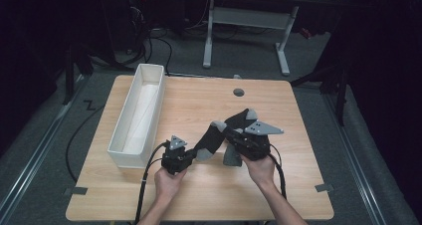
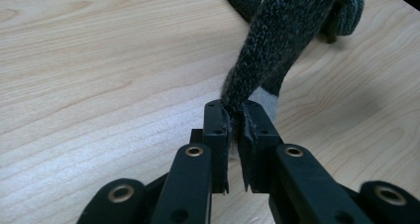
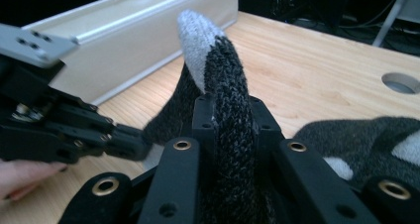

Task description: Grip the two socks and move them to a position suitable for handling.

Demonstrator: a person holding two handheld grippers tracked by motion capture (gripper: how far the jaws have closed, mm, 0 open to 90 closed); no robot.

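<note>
Both clamped on one dark sock (image 1: 215, 138): left gripper (image 1: 178, 158) lower centre, right gripper (image 1: 238, 141) just right of it. Stretched between them, rising rightward (white bin (image 1: 140, 116) waiting upper left).

The sock (image 2: 277, 40) is coarse knitted cloth, dark flecked grey with paler grey patches, fuzzy and matt. The table (image 1: 199, 195) is pale wood with a fine grain, smooth with a soft sheen. The box (image 1: 122, 153) looks like matt white plastic or card; which one is unclear. The left gripper (image 2: 236, 130) and right gripper (image 3: 229, 112) have matt black plastic jaws with brass-coloured metal rivets
</note>
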